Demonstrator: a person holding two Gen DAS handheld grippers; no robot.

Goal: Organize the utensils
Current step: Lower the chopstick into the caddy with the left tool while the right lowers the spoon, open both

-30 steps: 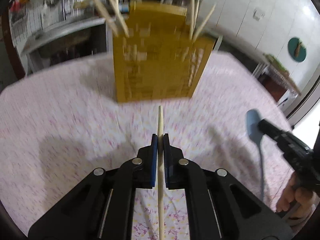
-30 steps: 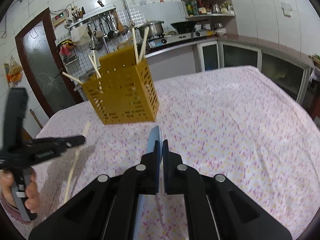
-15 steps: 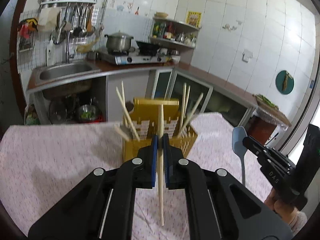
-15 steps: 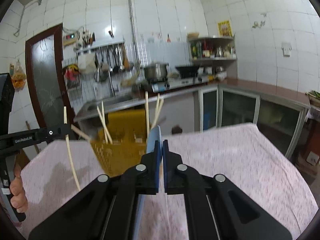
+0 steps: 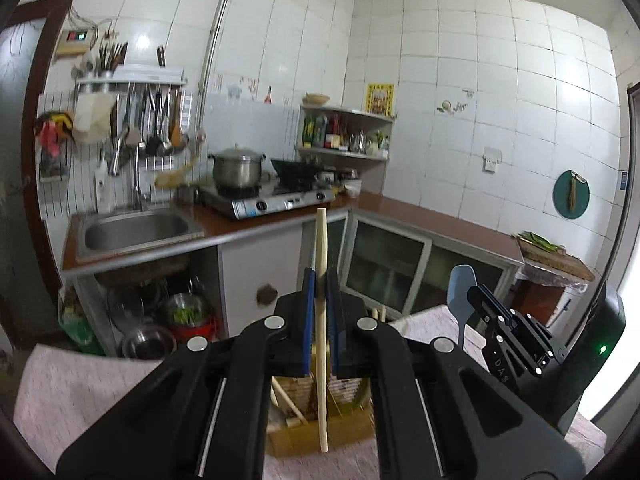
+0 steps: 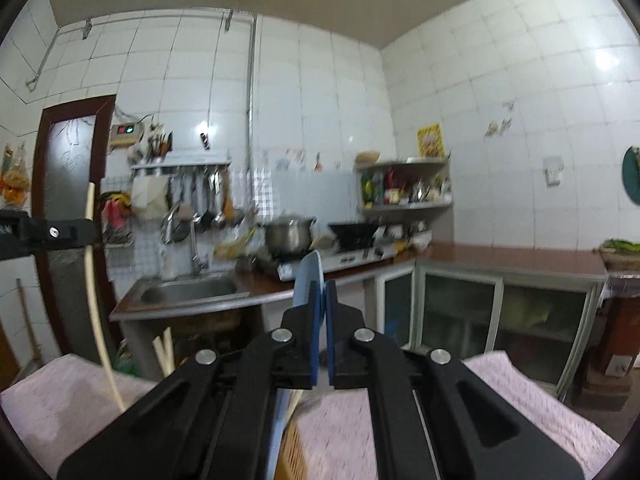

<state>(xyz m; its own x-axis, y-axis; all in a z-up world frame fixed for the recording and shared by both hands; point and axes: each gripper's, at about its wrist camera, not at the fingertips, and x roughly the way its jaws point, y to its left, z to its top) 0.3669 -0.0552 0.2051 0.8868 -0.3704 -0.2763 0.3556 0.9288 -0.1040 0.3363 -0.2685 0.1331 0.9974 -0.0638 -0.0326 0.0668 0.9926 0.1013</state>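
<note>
The step in hand looks like carrying: the left hand-held gripper [image 5: 320, 280] is clamped on one wooden chopstick [image 5: 321, 320] held upright over the yellow utensil holder [image 5: 320, 432] at 6 o'clock. At 3 o'clock the right hand-held gripper [image 5: 474, 294] pinches one pale blue spatula [image 5: 461, 284], blade up. Next, each should probably be lowered into a compartment of the single holder on the cloth-covered counter [image 5: 80, 384], beside at least two chopsticks [image 5: 286, 400] already inside.

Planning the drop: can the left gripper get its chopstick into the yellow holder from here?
Probably yes. The left gripper holds the chopstick upright over the yellow holder, whose top looks open apart from a few chopsticks.
</note>
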